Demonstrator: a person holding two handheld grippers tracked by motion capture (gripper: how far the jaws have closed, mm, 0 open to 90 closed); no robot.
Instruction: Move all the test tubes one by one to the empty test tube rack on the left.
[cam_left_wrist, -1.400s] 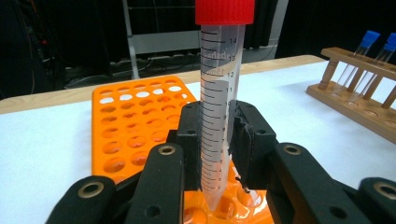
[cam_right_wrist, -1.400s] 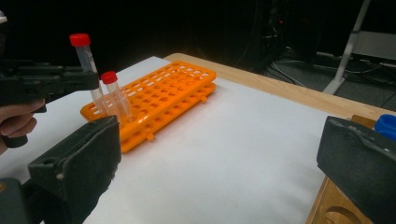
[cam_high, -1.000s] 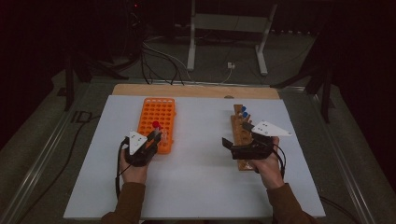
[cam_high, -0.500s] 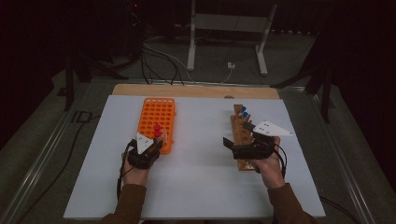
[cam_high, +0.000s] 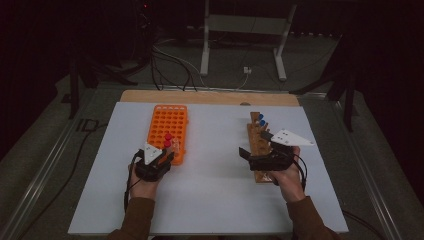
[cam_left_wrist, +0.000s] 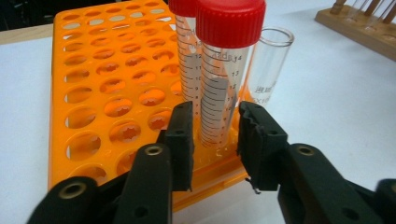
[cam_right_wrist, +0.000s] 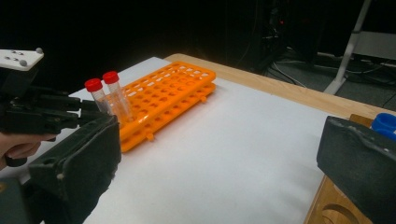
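An orange tube rack (cam_high: 167, 122) (cam_left_wrist: 107, 93) (cam_right_wrist: 173, 93) lies left of centre on the white table. Two red-capped tubes (cam_high: 168, 138) (cam_right_wrist: 109, 98) stand at its near end, with an uncapped glass tube (cam_left_wrist: 268, 65) beside them. My left gripper (cam_high: 169, 154) (cam_left_wrist: 215, 112) straddles the nearer red-capped tube (cam_left_wrist: 224, 88). Its jaws have just been opening, and the pads stand slightly off the tube, which rests in its hole. My right gripper (cam_high: 252, 144) (cam_right_wrist: 219, 154) is wide open and empty over the wooden rack (cam_high: 255, 129) (cam_right_wrist: 336, 205).
Blue-capped tubes (cam_high: 261, 120) (cam_right_wrist: 385, 123) stand at the far end of the wooden rack (cam_left_wrist: 359, 28). White tabletop (cam_high: 215, 170) stretches between the two racks. Beyond its wooden far edge (cam_high: 210, 96) are cables and a metal stand on a dark floor.
Both hands keep their places by the racks. The red-capped tubes stand in the same spot in the orange rack.
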